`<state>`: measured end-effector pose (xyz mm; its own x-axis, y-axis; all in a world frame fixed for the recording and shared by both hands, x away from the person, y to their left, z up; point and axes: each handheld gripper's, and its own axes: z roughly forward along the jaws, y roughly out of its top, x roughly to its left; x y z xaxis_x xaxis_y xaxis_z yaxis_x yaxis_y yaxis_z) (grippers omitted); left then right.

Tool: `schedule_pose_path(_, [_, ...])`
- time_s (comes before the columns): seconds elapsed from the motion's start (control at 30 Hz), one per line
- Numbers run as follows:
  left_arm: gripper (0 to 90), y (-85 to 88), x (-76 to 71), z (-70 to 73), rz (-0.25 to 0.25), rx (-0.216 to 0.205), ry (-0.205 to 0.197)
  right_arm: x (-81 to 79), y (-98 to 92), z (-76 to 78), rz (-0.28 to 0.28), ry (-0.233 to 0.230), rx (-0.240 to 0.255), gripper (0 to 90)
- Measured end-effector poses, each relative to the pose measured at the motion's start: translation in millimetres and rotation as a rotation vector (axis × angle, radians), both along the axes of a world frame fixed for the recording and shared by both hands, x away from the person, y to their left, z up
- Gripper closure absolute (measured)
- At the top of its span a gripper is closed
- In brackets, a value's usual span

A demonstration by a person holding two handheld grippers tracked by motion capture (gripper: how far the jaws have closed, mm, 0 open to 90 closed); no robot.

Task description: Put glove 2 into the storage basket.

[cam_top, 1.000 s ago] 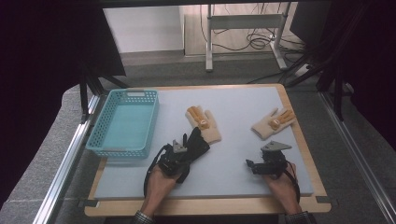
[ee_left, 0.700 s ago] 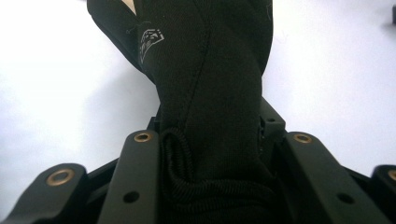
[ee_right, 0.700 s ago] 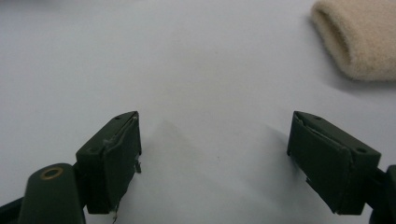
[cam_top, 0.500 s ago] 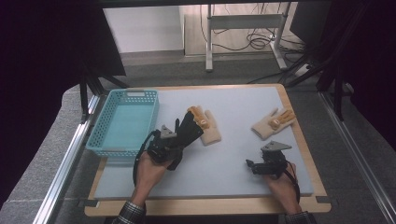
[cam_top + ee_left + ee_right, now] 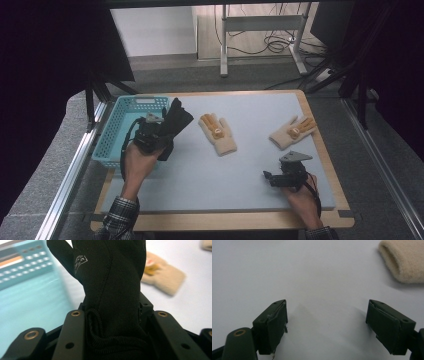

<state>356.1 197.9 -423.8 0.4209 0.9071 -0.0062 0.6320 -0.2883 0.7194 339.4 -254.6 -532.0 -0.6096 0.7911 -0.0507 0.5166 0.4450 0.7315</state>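
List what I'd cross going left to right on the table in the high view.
Basket → black glove in left gripper → near beige glove → right gripper → far beige glove.

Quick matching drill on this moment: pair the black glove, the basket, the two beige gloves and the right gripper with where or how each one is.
Things:
1. black glove
2. turquoise basket
3. beige gloves
4. right gripper

States:
A. jaws open over bare mat
B. lying flat on the mat
C. clamped in the left gripper
D. at the table's left edge

Pairs: 1-C, 2-D, 3-B, 4-A
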Motion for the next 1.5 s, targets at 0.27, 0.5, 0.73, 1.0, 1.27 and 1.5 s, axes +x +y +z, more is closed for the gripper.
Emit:
schedule_pose_path(0.27, [62.3, 39.3, 20.9, -3.3, 0.091, 0.019, 0.039, 0.0, 0.0, 0.0, 0.0, 0.0, 0.0, 16.9])
schedule_pose_path(0.5, [61.9, 75.3, 45.1, -16.8, 0.177, 0.026, 0.119, 0.1, 0.0, 0.0, 0.0, 0.0, 0.0, 16.9])
schedule_pose_path(0.73, [61.4, 97.4, 67.2, -35.3, 0.251, 0.092, 0.213, 0.1, 0.0, 0.0, 0.0, 0.0, 0.0, 16.8])
schedule_pose_path(1.0, [60.3, 115.0, 92.0, -60.2, 0.324, 0.164, 0.318, 0.2, 0.0, -0.1, 0.0, 0.0, 0.001, 16.8])
schedule_pose_path(1.27, [55.2, 125.0, 104.1, -78.4, 0.375, 0.257, 0.373, 0.2, 0.0, -0.1, 0.0, 0.0, 0.001, 16.8])
schedule_pose_path(1.5, [24.9, 128.3, 104.0, -82.3, 0.365, 0.295, 0.393, 0.2, 0.0, -0.1, 0.0, 0.0, 0.001, 16.8])
